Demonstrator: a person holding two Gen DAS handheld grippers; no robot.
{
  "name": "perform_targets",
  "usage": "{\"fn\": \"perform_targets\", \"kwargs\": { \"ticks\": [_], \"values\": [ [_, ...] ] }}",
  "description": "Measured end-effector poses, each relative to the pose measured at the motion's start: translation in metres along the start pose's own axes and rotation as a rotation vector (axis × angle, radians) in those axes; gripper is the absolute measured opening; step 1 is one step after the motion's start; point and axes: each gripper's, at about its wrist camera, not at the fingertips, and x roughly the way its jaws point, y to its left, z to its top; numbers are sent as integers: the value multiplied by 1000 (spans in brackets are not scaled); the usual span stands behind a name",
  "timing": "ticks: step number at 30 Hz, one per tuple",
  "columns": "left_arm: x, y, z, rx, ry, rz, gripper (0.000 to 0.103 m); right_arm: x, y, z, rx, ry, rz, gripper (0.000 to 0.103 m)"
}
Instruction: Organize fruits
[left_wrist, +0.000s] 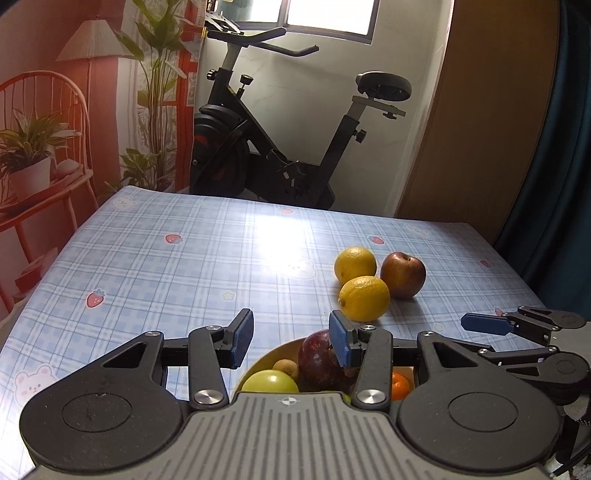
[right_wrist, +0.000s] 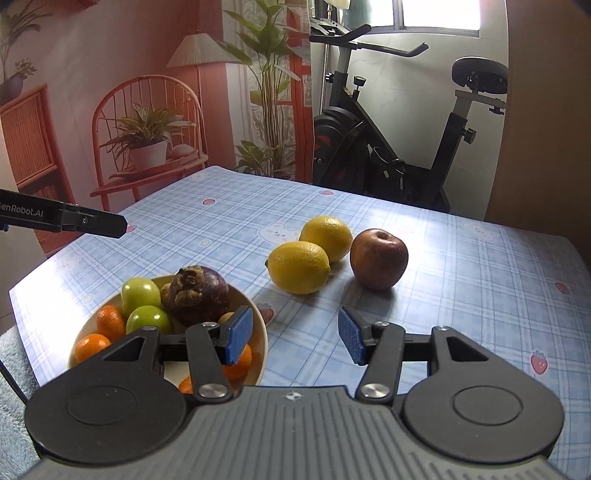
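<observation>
Table (right_wrist: 480, 295), checked cloth. Bowl (right_wrist: 260, 334) near left, already holding green apples, tangerines and a dark purple fruit (right_wrist: 197, 295). Loose beyond it, mid-table: red apple (right_wrist: 378, 258), near lemon (right_wrist: 299, 266), far lemon (right_wrist: 327, 236), clustered close, lemons touching. Lemons look firm, waxy, likely to roll; I'd grip across the middle. My right gripper (right_wrist: 295, 334) hangs wide apart, empty, short of the near lemon. My left gripper (left_wrist: 291, 341) hovers over the bowl, also wide, empty.
</observation>
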Motion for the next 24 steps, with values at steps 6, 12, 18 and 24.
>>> {"fn": "perform_targets", "kwargs": {
  "ticks": [6, 12, 18, 24],
  "values": [
    [31, -8, 23, 22, 29, -33, 47, 31, -11, 15, -36, 14, 3, 55],
    [67, -15, 42, 38, 72, -69, 47, 59, -23, 19, -42, 35, 19, 55],
    [105, -21, 46, 17, 145, -106, 47, 77, -31, 16, -29, 54, 62, 55],
    [134, -23, 46, -24, 197, -149, 47, 91, -34, 15, -20, 64, 97, 55]
  ]
}}
